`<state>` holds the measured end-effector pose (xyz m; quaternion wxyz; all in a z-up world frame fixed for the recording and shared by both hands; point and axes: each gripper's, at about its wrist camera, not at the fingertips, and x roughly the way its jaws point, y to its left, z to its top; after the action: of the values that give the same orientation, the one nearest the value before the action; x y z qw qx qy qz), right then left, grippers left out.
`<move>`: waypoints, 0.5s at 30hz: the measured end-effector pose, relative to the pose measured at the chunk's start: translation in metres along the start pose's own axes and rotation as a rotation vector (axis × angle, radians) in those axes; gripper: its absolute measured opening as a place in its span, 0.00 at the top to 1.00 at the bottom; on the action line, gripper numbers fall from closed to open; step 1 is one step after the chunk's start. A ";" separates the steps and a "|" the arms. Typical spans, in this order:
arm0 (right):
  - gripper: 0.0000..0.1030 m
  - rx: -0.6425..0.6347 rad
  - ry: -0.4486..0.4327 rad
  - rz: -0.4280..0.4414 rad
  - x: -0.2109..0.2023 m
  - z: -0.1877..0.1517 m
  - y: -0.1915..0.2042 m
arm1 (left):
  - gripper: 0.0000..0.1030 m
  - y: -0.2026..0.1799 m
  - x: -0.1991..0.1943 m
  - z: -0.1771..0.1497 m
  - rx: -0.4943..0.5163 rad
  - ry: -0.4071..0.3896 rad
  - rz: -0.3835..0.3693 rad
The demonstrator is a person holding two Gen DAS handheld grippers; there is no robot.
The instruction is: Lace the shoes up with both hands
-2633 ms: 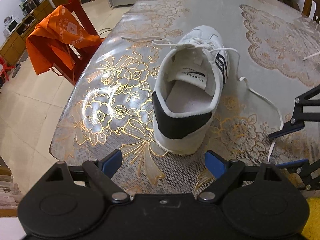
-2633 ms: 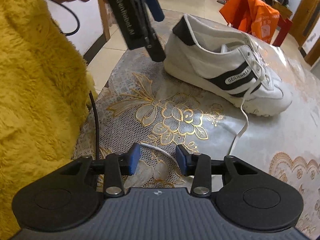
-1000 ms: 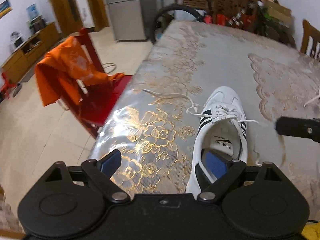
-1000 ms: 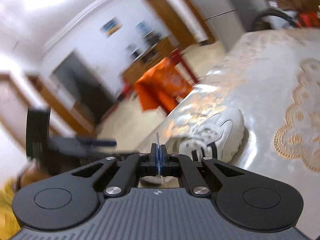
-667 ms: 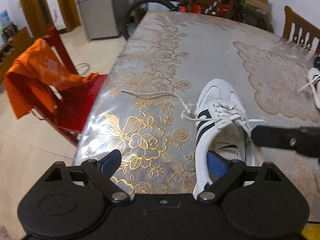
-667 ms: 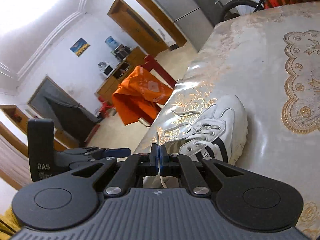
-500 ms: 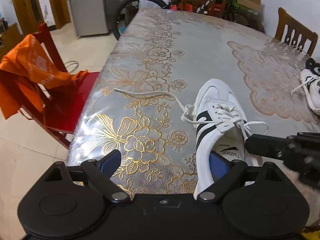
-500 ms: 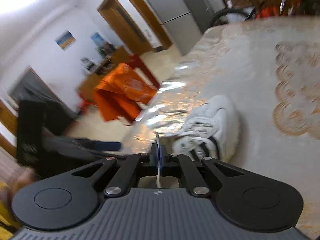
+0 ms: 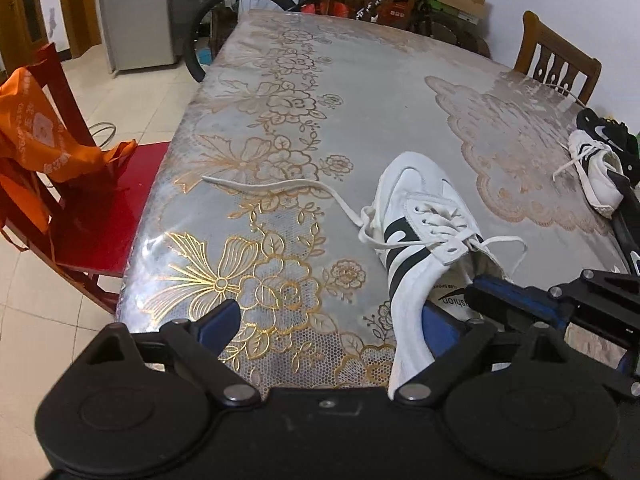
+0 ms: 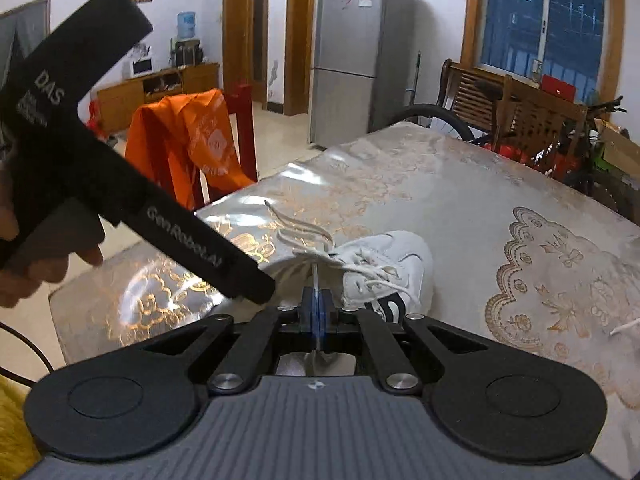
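Observation:
A white shoe (image 9: 420,208) with black stripes lies on the flowered table (image 9: 360,92), toe pointing away. One loose lace end (image 9: 272,188) trails left across the table. My left gripper (image 9: 330,316) is open and straddles the shoe's left wall, its right finger (image 9: 438,322) inside the opening. My right gripper (image 9: 478,298) reaches in from the right over the tongue. In the right wrist view the right gripper (image 10: 317,300) is shut on the other white lace (image 10: 316,276), which runs up from the shoe (image 10: 392,260). The left gripper's body (image 10: 192,240) crosses the left side of that view.
Another white shoe (image 9: 596,172) and a black shoe (image 9: 608,132) sit at the table's far right edge. A red chair (image 9: 100,216) with an orange bag (image 9: 32,132) stands left of the table. A wooden chair (image 9: 554,60) and a bicycle stand behind. A person's hand (image 10: 36,268) holds the left gripper.
My right gripper, still shut on the lace, swung in from the right to just above the shoe's opening. My left gripper tipped downward and stays open around the shoe's heel.

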<state>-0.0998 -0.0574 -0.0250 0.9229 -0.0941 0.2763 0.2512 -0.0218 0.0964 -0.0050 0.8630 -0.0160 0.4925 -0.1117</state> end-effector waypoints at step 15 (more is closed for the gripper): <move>0.98 0.052 -0.128 -0.015 0.002 -0.005 0.001 | 0.06 0.012 0.002 0.003 -0.036 0.036 -0.049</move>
<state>-0.1010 -0.0571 -0.0303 0.9426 -0.0560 0.2226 0.2427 -0.0156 0.1077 -0.0069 0.8506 -0.0414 0.5092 -0.1242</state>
